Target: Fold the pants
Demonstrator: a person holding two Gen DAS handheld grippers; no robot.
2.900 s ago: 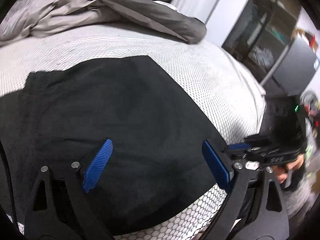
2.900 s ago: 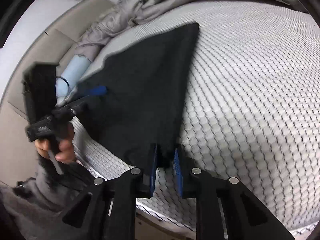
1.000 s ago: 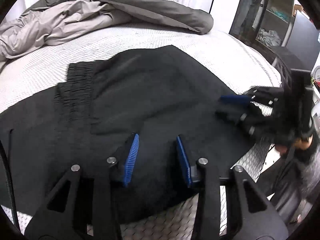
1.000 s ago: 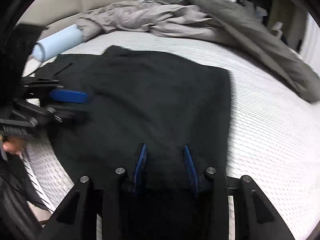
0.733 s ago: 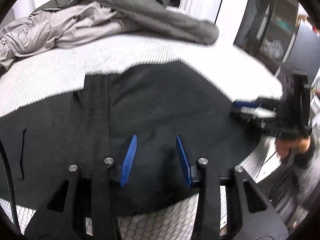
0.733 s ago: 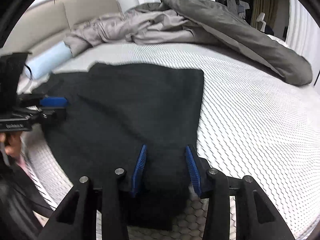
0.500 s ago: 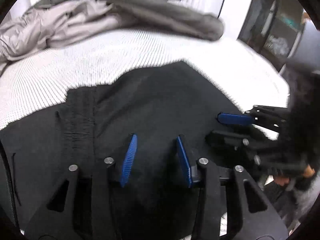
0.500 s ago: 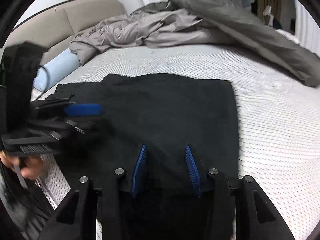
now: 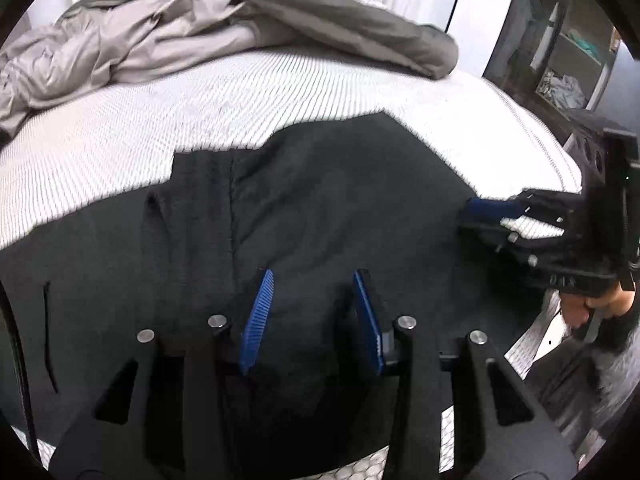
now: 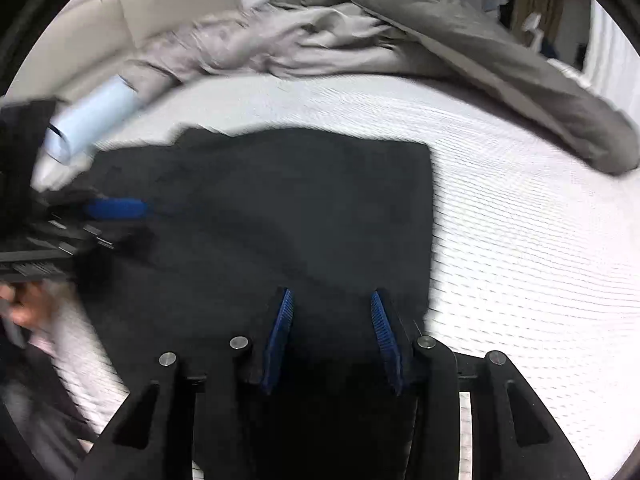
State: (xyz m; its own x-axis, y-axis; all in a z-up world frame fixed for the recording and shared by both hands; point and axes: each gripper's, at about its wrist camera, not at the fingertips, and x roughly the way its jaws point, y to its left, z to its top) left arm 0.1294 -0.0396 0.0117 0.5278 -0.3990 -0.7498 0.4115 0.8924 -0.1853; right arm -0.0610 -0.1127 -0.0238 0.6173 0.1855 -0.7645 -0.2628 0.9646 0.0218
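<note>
Black pants (image 9: 340,200) lie spread on a white mattress (image 9: 200,112), the gathered waistband toward the left. My left gripper (image 9: 313,280) is over their near edge, jaws part-way apart with a thick bunch of black cloth filling the gap. In the right wrist view the pants (image 10: 300,200) reach the far right corner, and my right gripper (image 10: 331,294) holds a similar bunch at their near edge. Each gripper also shows in the other's view, the right gripper (image 9: 480,220) at the pants' right end and the left gripper (image 10: 120,224) at their left end.
A crumpled grey duvet (image 9: 200,28) covers the far side of the bed. A pale blue roll (image 10: 92,116) lies by the beige headboard (image 10: 140,20). Dark shelves (image 9: 560,60) stand beyond the bed's right side. A hand (image 9: 592,304) grips the right tool.
Nearly three seconds ago the left jaws stood wide and the right pinched the edge narrowly. Over the last second both grippers drifted slightly up and across, gaps unchanged.
</note>
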